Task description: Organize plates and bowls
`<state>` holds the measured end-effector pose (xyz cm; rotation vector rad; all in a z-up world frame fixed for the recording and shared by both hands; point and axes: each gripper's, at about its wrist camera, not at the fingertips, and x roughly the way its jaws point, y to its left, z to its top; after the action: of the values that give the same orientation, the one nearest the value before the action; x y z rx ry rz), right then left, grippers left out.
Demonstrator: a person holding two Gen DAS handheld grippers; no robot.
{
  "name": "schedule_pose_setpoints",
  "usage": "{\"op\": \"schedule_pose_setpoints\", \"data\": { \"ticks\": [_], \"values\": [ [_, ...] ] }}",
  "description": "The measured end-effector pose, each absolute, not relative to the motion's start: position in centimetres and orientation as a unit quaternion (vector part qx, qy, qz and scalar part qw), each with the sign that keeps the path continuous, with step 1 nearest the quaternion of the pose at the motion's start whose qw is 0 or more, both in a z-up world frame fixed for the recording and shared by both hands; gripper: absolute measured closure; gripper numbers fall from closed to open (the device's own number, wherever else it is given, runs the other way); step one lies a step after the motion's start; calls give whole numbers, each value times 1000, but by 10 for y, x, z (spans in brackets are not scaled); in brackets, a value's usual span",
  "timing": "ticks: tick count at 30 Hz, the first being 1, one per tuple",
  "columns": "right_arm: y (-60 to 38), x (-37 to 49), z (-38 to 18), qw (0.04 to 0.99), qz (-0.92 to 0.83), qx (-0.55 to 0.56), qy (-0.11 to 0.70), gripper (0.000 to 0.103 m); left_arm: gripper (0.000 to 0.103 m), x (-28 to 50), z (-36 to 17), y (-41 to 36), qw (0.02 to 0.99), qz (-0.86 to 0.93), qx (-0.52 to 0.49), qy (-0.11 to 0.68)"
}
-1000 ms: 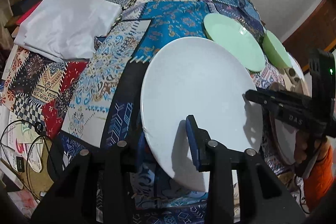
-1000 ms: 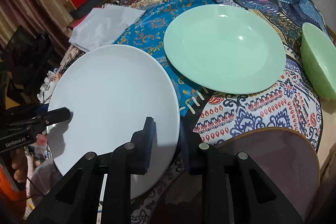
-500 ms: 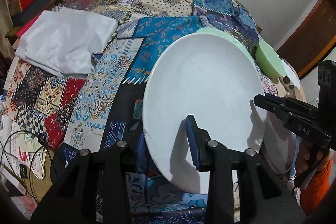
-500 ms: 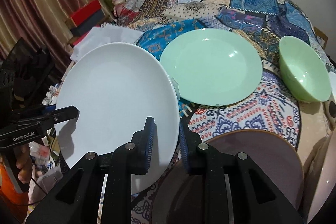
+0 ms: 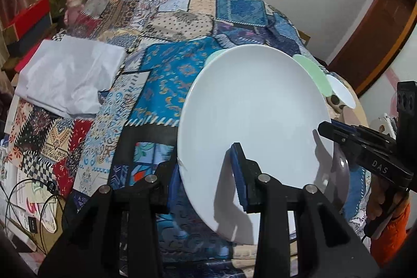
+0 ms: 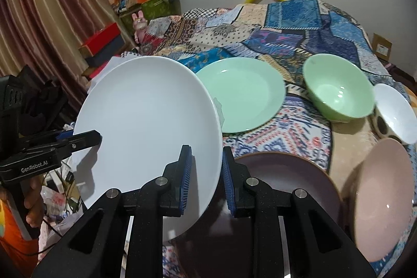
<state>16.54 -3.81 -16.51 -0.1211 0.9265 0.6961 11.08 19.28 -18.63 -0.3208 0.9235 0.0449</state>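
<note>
Glazed white plate (image 6: 146,127) looks stiff, slick and breakable; your left gripper (image 5: 208,173) and right gripper (image 6: 206,173) jaws both clamp its opposite rims, so keep it level.

bowl (image 6: 338,93) right of plate (image 6: 242,93)

We lose most of the green plate (image 5: 213,57) behind the white plate (image 5: 250,106) in the left wrist view; only slivers show. The green bowl (image 5: 312,74) shows as a thin edge there. In the right wrist view the pink bowl (image 6: 383,197) is blurred. The purple plate (image 6: 281,173) is partly covered by the right gripper (image 6: 206,179). The folded white cloth (image 6: 109,67) barely peeks out.
</note>
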Motion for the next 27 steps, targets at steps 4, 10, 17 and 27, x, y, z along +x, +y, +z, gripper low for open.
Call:
{"op": "schedule_pose_setpoints", "data": {
  "ticks": [4, 10, 17, 27],
  "values": [
    [-52, 162, -161, 841, 320, -52, 433, 82, 67, 113, -182, 178, 884, 10, -147, 444],
    [-79, 159, -162, 847, 302, -42, 434, 82, 67, 119, -186, 154, 878, -13, -144, 456],
    [-108, 156, -169, 850, 282, -32, 443, 82, 67, 127, -196, 127, 869, -33, -140, 473],
    [-136, 155, -187, 846, 261, -17, 464, 82, 67, 143, -215, 98, 854, -50, -128, 502]
  ]
}}
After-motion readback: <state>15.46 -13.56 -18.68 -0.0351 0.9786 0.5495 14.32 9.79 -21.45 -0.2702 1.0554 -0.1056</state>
